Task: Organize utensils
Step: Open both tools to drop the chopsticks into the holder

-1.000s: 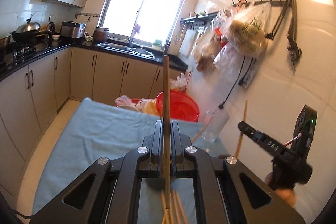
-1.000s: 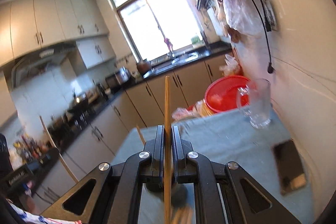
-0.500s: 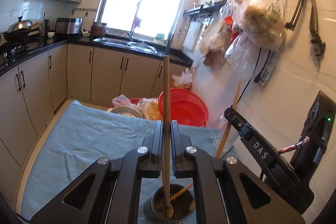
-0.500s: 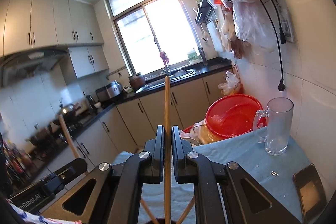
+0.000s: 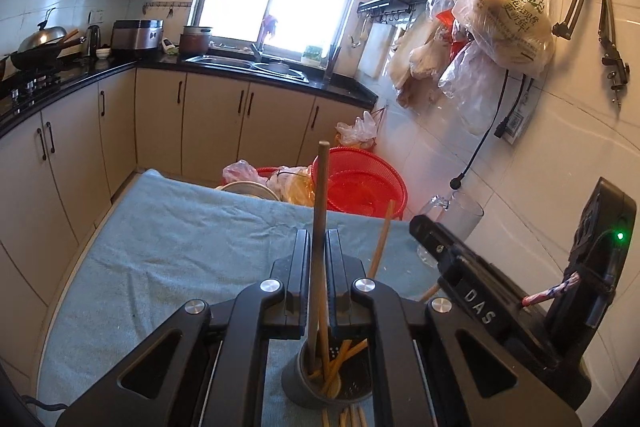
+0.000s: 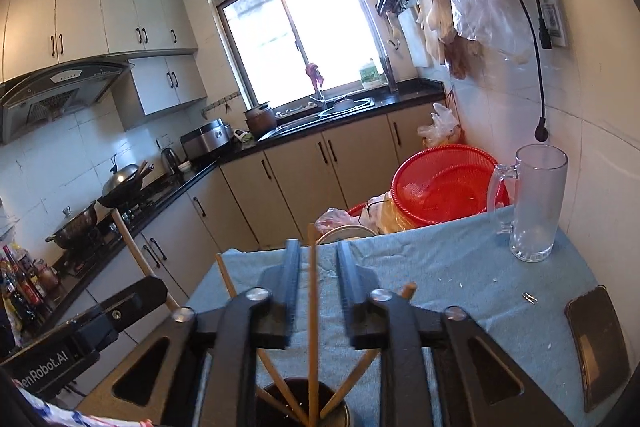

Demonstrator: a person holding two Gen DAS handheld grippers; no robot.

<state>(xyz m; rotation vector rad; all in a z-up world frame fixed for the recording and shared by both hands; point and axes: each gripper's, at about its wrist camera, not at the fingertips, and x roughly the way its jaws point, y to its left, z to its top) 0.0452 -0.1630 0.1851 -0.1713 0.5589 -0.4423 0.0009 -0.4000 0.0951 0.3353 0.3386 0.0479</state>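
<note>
While the left tool [image 5: 319, 247] pinches one upright chopstick [image 5: 321, 195] whose tip sits in the dark holder [image 5: 298, 385] on the blue-clothed worktop [image 5: 168, 243], the right tool [image 6: 316, 263] is spread open around another chopstick [image 6: 313, 327] standing in that holder.

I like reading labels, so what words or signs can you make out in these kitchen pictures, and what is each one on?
"DAS": white letters on the right gripper, seen from the left wrist.
"enRobot.AI": partly cut off, on the left gripper, seen from the right wrist.
Green print on the hanging plastic bag: too blurred to read.
Wall sticker: unreadable.
</note>
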